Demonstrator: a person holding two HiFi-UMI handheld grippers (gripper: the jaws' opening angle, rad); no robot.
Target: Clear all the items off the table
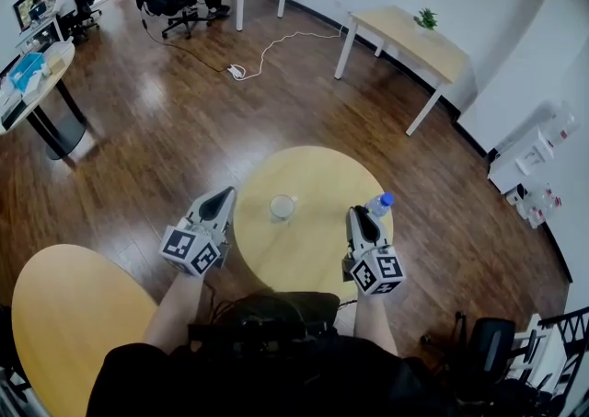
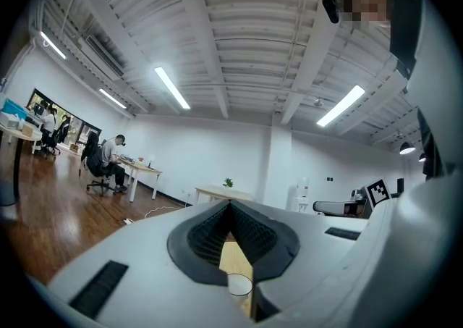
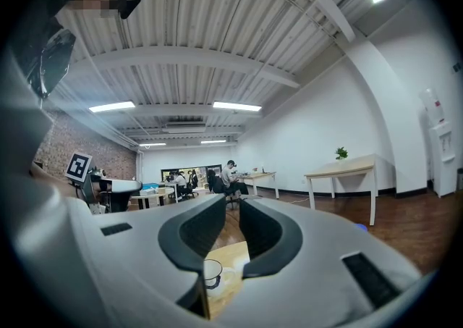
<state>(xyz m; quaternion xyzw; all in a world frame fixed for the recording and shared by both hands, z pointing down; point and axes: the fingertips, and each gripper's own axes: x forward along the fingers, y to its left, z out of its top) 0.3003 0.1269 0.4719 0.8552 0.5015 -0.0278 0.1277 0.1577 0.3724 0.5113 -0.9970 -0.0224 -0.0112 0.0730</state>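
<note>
Standing on round table (image 1: 317, 254): clear cup (image 1: 282, 208), blue-capped bottle (image 1: 379, 204).

No readable text, labels or numbers

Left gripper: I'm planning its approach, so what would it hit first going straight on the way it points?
Probably the glass cup on the round table: the left gripper shows it dead ahead in its own view, low beyond the shut tongs, though depth is unclear.
</note>
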